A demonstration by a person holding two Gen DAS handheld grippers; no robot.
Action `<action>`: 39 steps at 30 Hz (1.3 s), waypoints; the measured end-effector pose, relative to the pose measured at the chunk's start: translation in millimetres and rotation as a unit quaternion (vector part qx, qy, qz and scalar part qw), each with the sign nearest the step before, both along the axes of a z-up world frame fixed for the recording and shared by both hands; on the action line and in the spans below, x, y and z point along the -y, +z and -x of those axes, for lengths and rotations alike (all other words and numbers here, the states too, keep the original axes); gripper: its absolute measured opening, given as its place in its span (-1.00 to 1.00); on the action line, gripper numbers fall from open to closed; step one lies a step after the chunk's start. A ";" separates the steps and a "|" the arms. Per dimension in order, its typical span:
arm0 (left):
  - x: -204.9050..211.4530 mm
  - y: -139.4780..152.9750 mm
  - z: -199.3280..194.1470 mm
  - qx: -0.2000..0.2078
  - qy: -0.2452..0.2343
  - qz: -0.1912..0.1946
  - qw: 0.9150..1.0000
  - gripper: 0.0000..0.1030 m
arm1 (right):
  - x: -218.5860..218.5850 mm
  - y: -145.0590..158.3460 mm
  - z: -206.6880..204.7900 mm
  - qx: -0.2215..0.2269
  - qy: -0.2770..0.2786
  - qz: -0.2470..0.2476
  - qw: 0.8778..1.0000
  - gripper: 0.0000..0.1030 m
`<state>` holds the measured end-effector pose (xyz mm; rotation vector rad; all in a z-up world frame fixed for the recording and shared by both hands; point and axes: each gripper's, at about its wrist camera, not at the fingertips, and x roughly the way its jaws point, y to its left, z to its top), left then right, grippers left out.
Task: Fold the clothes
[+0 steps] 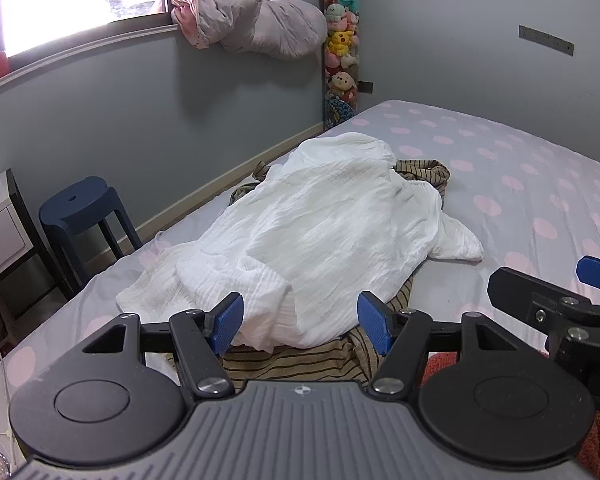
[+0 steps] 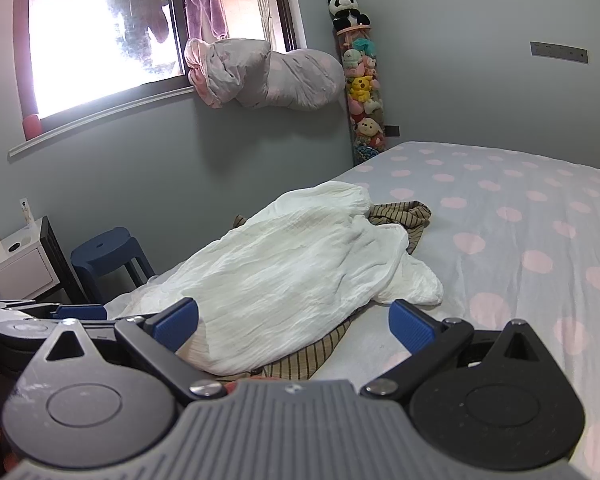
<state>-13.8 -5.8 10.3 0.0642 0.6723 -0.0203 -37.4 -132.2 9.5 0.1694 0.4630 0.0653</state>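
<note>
A crumpled white garment [image 1: 320,232] lay in a heap near the left edge of the bed [image 1: 520,168], which was covered by a pale grey sheet with pink dots. It rested on top of a tan garment with dark stripes [image 1: 300,364], which stuck out from under it at the near end and again at the far end, close to the middle of the bed.

The left gripper [image 1: 300,322] hovered at the near end of the pile with its 2 blue pads spread wide. The near hem of the white garment sat between them, but the pads did not press on it, and whether either pad brushed the cloth was hard to tell from this angle. The right gripper [image 2: 294,326] was just beside it, also with its jaws wide apart and nothing held; its left pad overlapped the white cloth in the right wrist view, while its right pad stood over bare sheet. In the left wrist view, part of the right gripper showed at the right edge.

Beyond the bed, a dark blue stool [image 1: 84,208] stood by the grey wall, next to a white bedside cabinet [image 1: 0,232]. A bundled grey pillow [image 2: 268,74] sat on the window sill, and a tall clear tube of plush toys [image 2: 364,92] stood in the corner, with a panda on top.
</note>
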 end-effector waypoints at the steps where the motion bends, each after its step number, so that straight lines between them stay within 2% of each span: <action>1: -0.1 0.0 0.2 0.000 -0.001 0.000 1.000 0.21 | 0.5 -0.2 0.1 -0.001 0.000 0.000 1.000 0.98; 25: 4.8 -5.9 -0.4 -0.019 -0.002 0.011 1.000 0.21 | 2.9 -9.0 -1.9 -0.010 -0.005 -0.006 1.000 0.98; 39: 5.4 -4.1 0.9 -0.014 0.000 0.015 1.000 0.21 | 4.2 -9.0 -1.4 -0.004 0.000 -0.005 1.000 0.98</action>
